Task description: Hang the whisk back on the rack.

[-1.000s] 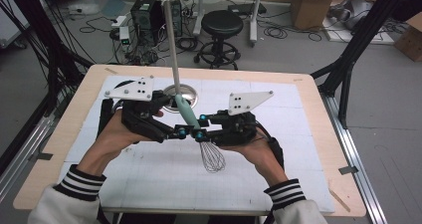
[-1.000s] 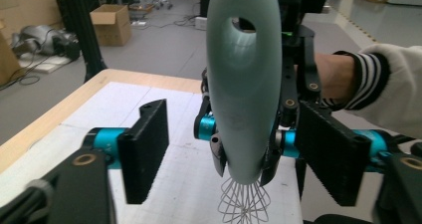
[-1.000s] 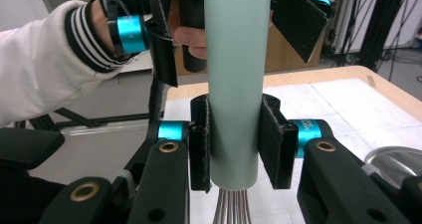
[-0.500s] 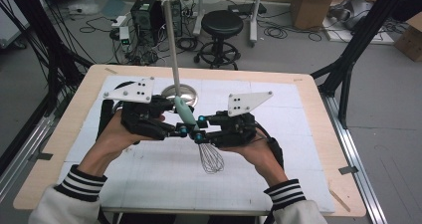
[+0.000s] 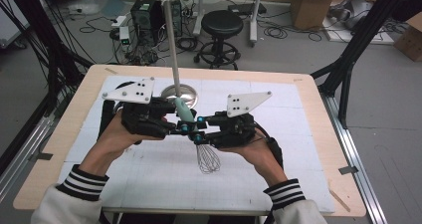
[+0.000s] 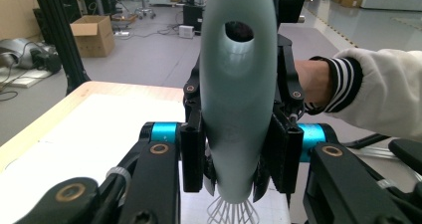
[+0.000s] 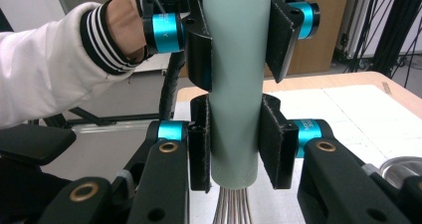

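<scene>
While both tongs meet above the table [image 5: 308, 114], the left gripper [image 5: 183, 128], just closed, and right gripper [image 5: 197, 133] clamp the whisk [image 5: 208, 157] handle, wires hanging below.

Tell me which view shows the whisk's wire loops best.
The high view: the whisk's wire loops hang fully visible below both tongs. The left gripper view catches just their top, the right gripper view only the wire stems under the handle.
</scene>
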The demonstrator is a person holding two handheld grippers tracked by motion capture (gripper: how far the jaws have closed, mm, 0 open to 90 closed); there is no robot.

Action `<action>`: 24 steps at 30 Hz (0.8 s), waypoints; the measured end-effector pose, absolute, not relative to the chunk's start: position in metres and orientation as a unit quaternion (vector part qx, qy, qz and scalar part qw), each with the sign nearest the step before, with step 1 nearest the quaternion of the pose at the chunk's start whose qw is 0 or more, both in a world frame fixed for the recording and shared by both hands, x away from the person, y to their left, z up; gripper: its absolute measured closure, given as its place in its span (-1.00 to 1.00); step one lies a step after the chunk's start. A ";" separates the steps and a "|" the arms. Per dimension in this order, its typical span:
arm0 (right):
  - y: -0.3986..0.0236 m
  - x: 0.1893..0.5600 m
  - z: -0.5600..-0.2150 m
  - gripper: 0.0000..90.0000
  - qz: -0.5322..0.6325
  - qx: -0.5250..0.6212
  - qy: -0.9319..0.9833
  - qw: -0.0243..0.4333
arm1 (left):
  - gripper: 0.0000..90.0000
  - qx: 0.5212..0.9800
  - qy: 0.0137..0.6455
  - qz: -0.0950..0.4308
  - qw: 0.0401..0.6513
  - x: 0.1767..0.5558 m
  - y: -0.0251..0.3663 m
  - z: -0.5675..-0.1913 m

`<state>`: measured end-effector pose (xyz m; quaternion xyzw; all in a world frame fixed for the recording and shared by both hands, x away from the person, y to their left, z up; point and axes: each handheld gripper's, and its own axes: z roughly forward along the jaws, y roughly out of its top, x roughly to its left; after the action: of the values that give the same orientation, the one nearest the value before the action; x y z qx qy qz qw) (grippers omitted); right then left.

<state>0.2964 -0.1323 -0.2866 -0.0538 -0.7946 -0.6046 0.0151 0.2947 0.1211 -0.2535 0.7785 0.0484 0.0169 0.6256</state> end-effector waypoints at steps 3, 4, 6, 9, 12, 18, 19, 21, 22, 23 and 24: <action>-0.132 0.296 -0.287 0.52 -0.604 -0.055 -0.795 0.012 | 0.46 0.779 0.053 0.014 0.624 0.294 0.121 -0.253; -0.132 0.296 -0.287 0.52 -0.604 -0.054 -0.795 0.014 | 0.46 0.779 0.056 0.014 0.624 0.294 0.122 -0.253; -0.132 0.296 -0.287 0.52 -0.606 -0.055 -0.793 0.009 | 0.47 0.779 0.061 0.017 0.624 0.294 0.122 -0.252; -0.131 0.296 -0.286 0.51 -0.611 -0.060 -0.790 0.008 | 0.47 0.780 0.069 0.017 0.622 0.294 0.122 -0.250; -0.131 0.295 -0.286 0.48 -0.613 -0.067 -0.787 0.002 | 0.47 0.779 0.072 0.025 0.622 0.293 0.122 -0.247; -0.135 0.294 -0.286 -0.04 -0.608 -0.096 -0.788 -0.020 | 0.47 0.778 0.084 0.040 0.622 0.294 0.125 -0.241; -0.135 0.295 -0.286 -0.14 -0.608 -0.102 -0.787 -0.018 | 0.47 0.778 0.086 0.042 0.620 0.294 0.126 -0.241; -0.138 0.296 -0.286 -0.40 -0.603 -0.114 -0.790 -0.013 | 0.47 0.780 0.090 0.050 0.617 0.295 0.128 -0.240; -0.138 0.297 -0.287 -0.55 -0.601 -0.120 -0.790 -0.013 | 0.47 0.780 0.093 0.052 0.617 0.295 0.128 -0.239; -0.139 0.297 -0.288 -0.67 -0.599 -0.131 -0.790 -0.011 | 0.47 0.782 0.093 0.057 0.614 0.296 0.129 -0.239; -0.140 0.297 -0.289 -0.76 -0.595 -0.137 -0.792 -0.010 | 0.47 0.781 0.098 0.061 0.614 0.296 0.130 -0.239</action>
<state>0.2974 -0.1398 -0.2885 -0.1370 -0.7916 -0.5954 -0.0099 0.2961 0.1297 -0.2390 0.7808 0.0977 0.0613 0.6140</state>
